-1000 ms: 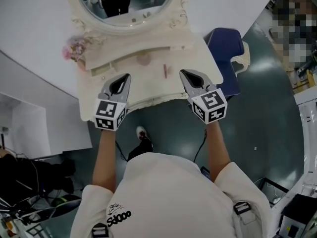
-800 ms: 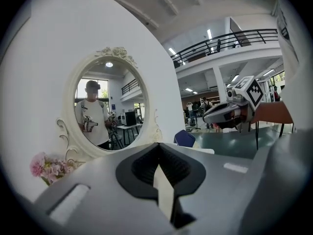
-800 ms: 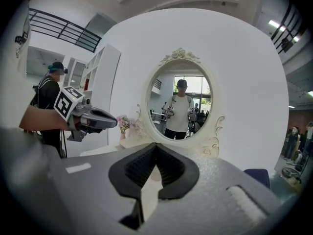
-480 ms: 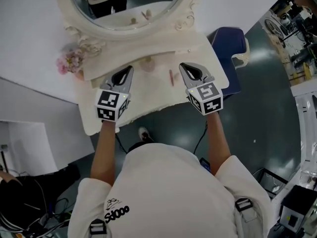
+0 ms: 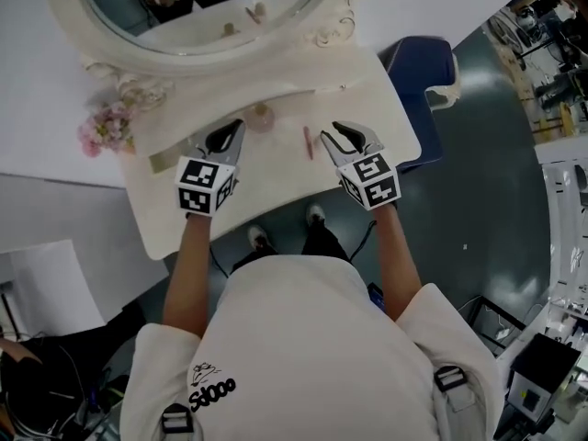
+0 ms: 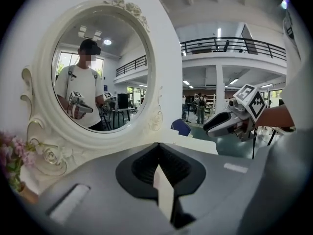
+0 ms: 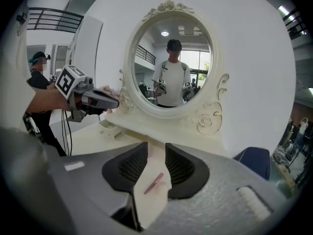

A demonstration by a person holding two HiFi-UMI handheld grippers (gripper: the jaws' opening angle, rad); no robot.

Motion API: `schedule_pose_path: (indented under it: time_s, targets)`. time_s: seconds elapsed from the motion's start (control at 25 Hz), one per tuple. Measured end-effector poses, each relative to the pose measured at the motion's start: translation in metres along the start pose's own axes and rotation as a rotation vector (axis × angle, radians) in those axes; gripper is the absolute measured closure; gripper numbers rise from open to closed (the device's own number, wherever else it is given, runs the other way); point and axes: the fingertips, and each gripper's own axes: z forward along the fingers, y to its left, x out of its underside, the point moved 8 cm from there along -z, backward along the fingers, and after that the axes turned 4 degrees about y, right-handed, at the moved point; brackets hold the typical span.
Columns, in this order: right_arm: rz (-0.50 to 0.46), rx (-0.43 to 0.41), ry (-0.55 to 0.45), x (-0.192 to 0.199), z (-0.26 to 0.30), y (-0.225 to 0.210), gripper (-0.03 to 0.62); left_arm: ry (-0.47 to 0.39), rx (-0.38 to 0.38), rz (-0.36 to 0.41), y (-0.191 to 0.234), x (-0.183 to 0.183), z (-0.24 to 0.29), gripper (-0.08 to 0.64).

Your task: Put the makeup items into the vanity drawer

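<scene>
A thin pink makeup pencil (image 5: 308, 142) lies on the cream vanity top (image 5: 276, 186). A small round pinkish item (image 5: 262, 116) sits behind it near the mirror base. My right gripper (image 5: 331, 132) hovers just right of the pencil. Its jaws are opening, and the pencil (image 7: 153, 182) shows through the gap on the table below, untouched by the right gripper (image 7: 156, 146). My left gripper (image 5: 234, 131) hangs over the left half of the top, shut and empty (image 6: 156, 145). A small drawer (image 7: 110, 129) stands slightly open under the mirror's left side.
The oval mirror (image 5: 202, 7) in its ornate frame stands at the back. Pink flowers (image 5: 106, 127) sit at the table's left end. A blue chair (image 5: 423, 62) stands to the right of the vanity, and the person's feet are below its front edge.
The right gripper's jaws have parted from shut to open. Both grippers stay over the vanity top, and the head view has shifted a little.
</scene>
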Motion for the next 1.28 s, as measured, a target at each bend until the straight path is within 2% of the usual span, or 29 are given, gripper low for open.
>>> schedule_pose_path:
  time_s: [0.2,0.36,0.56,0.88,1.16,1.28]
  targets:
    - [-0.070,-0.061,0.126,0.036,0.033,-0.022,0.454,0.092,-0.054,-0.063,-0.002,0.025,0.040,0.541]
    - [-0.133,-0.155,0.213,0.067,0.060,-0.025,0.436,0.161,-0.080,-0.095,-0.009,0.039,0.063,0.541]
    - [-0.135,-0.240,0.271,0.096,0.089,-0.035,0.420,0.220,-0.113,-0.099,-0.020,0.047,0.080,0.541]
    - [-0.227,-0.379,0.321,0.107,0.119,-0.040,0.416,0.267,-0.194,-0.168,-0.041,0.053,0.078,0.541]
    - [-0.265,-0.464,0.352,0.113,0.128,-0.031,0.410,0.267,-0.233,-0.161,-0.044,0.053,0.066,0.541]
    - [-0.263,-0.479,0.365,0.116,0.129,-0.029,0.457,0.252,-0.247,-0.169,-0.041,0.053,0.060,0.541]
